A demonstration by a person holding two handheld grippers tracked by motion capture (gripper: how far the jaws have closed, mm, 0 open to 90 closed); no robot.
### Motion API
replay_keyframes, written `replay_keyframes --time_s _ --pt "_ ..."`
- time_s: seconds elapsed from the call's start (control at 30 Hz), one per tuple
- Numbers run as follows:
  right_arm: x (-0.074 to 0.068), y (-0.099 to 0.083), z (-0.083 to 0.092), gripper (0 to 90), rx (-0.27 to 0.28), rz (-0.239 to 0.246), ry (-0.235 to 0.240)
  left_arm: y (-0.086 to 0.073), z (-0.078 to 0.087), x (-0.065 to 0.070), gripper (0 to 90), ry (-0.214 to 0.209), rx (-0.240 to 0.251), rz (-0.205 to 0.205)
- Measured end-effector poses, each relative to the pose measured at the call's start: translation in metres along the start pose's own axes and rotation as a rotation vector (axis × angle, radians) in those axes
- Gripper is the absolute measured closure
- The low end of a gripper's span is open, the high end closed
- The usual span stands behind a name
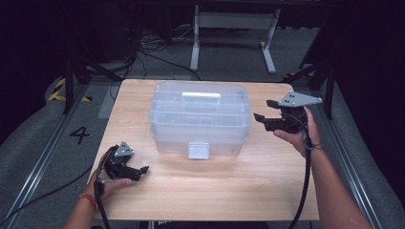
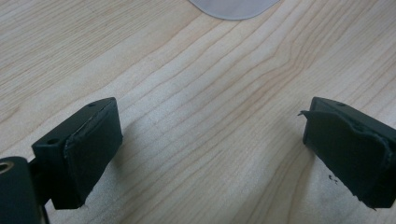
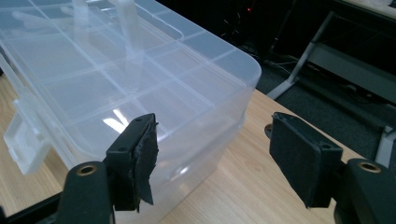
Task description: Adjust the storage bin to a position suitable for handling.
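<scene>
Box: a clear plastic box with a lid split into compartments stands in the upper middle of the high view, on the far half of the table.
Handle: a white handle lies flat across the top of the lid.
Latch: a pale latch hangs at the middle of the box's near wall, lying down against it.
Right tongs: the right tongs hover at the right of the high view, just beside the box's right end and clear of it, jaws pointing left at the box. The jaws stand wide with nothing between them. In the right gripper view the box's corner lies beyond the gap, untouched.
Left tongs: the left tongs sit low at the lower left of the high view, near the table's near edge and well apart from the box. Their jaws are wide and hold nothing; the left gripper view has bare wood between them.
Hands: each hand grips its tool from below, cable trailing down the frame.
</scene>
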State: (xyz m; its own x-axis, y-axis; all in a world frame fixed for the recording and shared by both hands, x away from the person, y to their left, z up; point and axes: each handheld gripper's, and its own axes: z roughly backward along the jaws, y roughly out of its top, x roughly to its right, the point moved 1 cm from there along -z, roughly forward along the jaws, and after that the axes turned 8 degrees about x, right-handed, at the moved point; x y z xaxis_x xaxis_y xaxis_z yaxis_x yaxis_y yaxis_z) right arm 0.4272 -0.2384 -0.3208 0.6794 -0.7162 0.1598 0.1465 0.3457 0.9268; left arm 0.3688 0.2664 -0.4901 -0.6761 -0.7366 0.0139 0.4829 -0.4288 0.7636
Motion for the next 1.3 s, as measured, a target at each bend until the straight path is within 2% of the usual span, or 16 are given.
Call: replay_keyframes --time_s 0.2,0.7,1.0,1.3 --pt "-0.01 0.01 -0.013 33.1 -0.005 0.028 0.027 0.0 0.0 0.0 5.2 -0.001 0.002 0.002" --pt "-0.022 0.034 -0.038 34.0 0.017 0.037 0.087 -0.001 0.002 0.001 5.6 0.01 -0.001 0.001" --pt "-0.033 0.043 -0.057 35.4 -0.007 0.062 0.115 -0.001 0.002 0.002 5.7 0.013 0.0 0.002" --pt "-0.037 0.049 -0.07 38.6 -0.036 0.071 0.133 -0.001 0.002 0.002 5.7 0.013 0.0 0.003"
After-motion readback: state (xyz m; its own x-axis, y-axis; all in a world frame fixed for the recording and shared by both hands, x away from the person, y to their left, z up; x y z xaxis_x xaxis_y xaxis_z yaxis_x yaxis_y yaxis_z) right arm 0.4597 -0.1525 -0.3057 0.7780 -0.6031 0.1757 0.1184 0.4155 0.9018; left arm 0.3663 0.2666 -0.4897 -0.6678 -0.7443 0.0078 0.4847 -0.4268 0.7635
